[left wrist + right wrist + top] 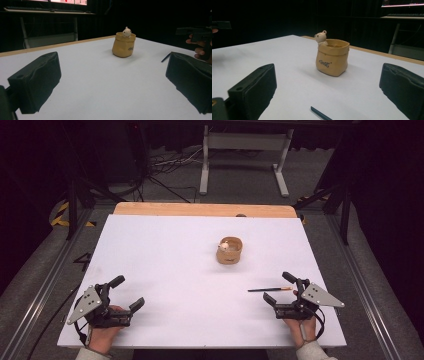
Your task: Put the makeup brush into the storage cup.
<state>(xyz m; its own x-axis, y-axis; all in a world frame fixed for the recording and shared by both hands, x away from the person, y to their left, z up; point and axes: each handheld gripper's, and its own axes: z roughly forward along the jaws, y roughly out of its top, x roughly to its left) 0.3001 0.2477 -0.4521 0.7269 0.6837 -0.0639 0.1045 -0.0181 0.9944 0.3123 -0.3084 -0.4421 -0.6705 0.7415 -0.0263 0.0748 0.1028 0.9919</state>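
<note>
A small tan sack-shaped pot (pixel 229 251) with a little white bear figure at its rim stands right of the table's middle; it shows too in the left gripper view (pixel 123 45) and the right gripper view (pixel 332 58). A thin dark brush (pixel 270 289) lies flat on the white sheet, just left of my right gripper (pixel 279 288); its tip (pixel 321 114) shows between that gripper's jaws. My right gripper stands open with nothing gripped. Near the front left my left gripper (pixel 127 293) rests open and empty, far from the pot.
The white sheet (pixel 165 265) covers most of a wooden table, whose bare strip (pixel 200 209) shows at the back. Beyond it stand a white metal frame (pixel 245 155) and cables on the floor. Dark rails run along both sides.
</note>
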